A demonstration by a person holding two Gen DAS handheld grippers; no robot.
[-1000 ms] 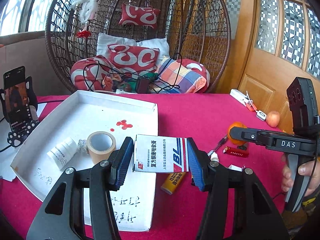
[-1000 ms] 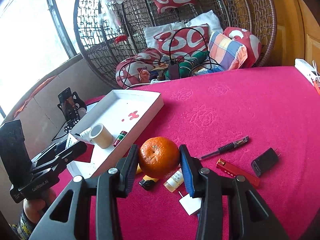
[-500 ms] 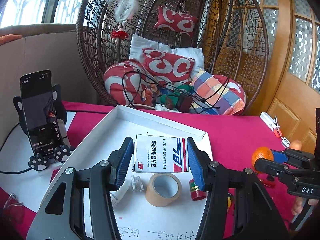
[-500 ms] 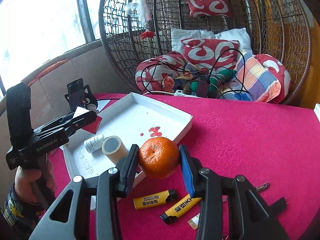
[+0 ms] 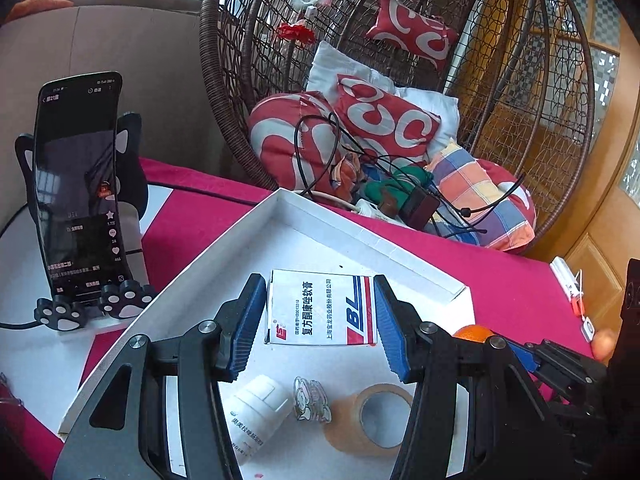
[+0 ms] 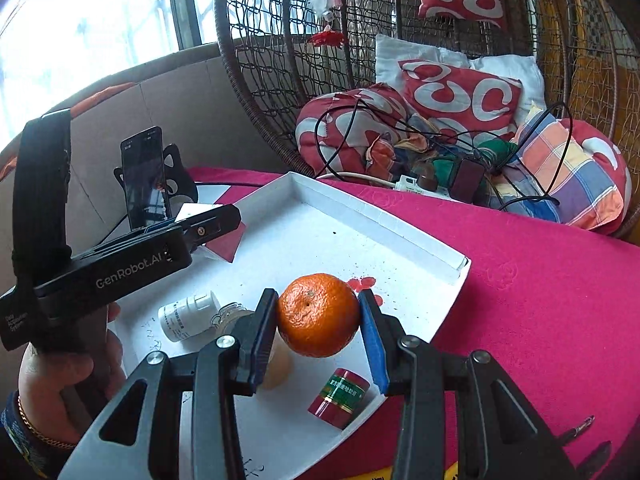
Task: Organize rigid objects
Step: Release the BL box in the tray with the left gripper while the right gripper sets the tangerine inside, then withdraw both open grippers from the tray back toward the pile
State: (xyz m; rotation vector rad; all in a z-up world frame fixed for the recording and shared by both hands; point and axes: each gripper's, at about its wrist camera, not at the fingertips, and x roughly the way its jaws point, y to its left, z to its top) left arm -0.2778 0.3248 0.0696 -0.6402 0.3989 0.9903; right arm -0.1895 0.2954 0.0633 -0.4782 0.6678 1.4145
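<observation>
My left gripper [image 5: 320,312] is shut on a white medicine box [image 5: 322,308] with blue and red print, held above the white tray [image 5: 352,236]. My right gripper [image 6: 318,316] is shut on an orange tangerine [image 6: 318,314], also over the tray [image 6: 400,236]. Below them in the tray lie a white pill bottle [image 5: 256,412], a small clear clip [image 5: 312,400], a roll of tan tape [image 5: 370,418] and a small red tin [image 6: 340,396]. The left gripper's body [image 6: 120,260] shows in the right wrist view, held by a hand [image 6: 64,372].
A phone on a black paw stand [image 5: 80,200] stands left of the tray. A wicker hanging chair [image 5: 400,80] with cushions and cables backs the red table [image 6: 540,280]. Lighters and a pen lie at the table's near right edge.
Both grippers have swung left from the red cloth to above the tray, carrying the box and the tangerine. The phone stand now looms closer on the left.
</observation>
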